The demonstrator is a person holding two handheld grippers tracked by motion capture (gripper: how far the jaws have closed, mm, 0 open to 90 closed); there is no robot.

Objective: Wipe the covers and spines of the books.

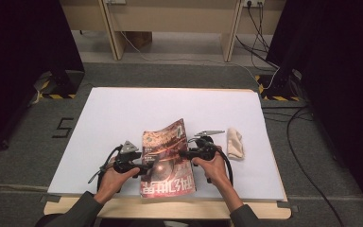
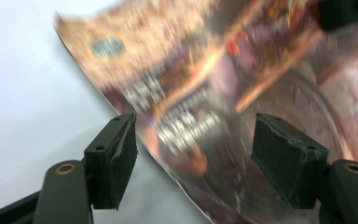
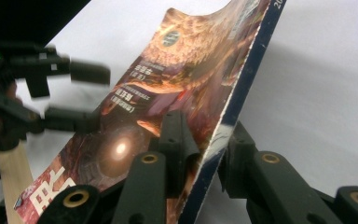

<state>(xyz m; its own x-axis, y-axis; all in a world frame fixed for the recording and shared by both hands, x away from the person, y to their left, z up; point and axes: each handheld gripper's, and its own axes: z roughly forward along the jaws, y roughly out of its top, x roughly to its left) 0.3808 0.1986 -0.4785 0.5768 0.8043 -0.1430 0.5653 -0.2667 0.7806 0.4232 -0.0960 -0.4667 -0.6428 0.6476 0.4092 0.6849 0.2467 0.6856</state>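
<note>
From the high view, a magazine (image 1: pixel 166 158) with a reddish-brown cover lies on the white table (image 1: pixel 123 113), near the front edge, between the person's two hands; its far right corner is lifted off the sheet; the left tongs (image 1: pixel 141 169) reach in at its left edge and the right tongs (image 1: pixel 183 152) at its right edge; a folded cream cloth (image 1: pixel 235 143) lies just beside the right hand, apart from the magazine; the floor around the table is grey carpet, with wooden furniture legs beyond.

In the left gripper view, the left tongs (image 2: pixel 193 154) stand released, both black pads wide apart; the blurred magazine (image 2: pixel 205 84) cover runs between and beyond them, one pad at its edge over the white table (image 2: pixel 23 93), neither pad pressing on it.

In the right gripper view, the right tongs (image 3: pixel 205 154) are clenched on the magazine (image 3: pixel 168 84) at its spine side, one jaw on the cover and one behind the blue-edged back; the magazine stands tilted up off the table (image 3: pixel 326 79); the left tongs (image 3: pixel 86 95) show farther off at the left, open, over the cover's other edge.
</note>
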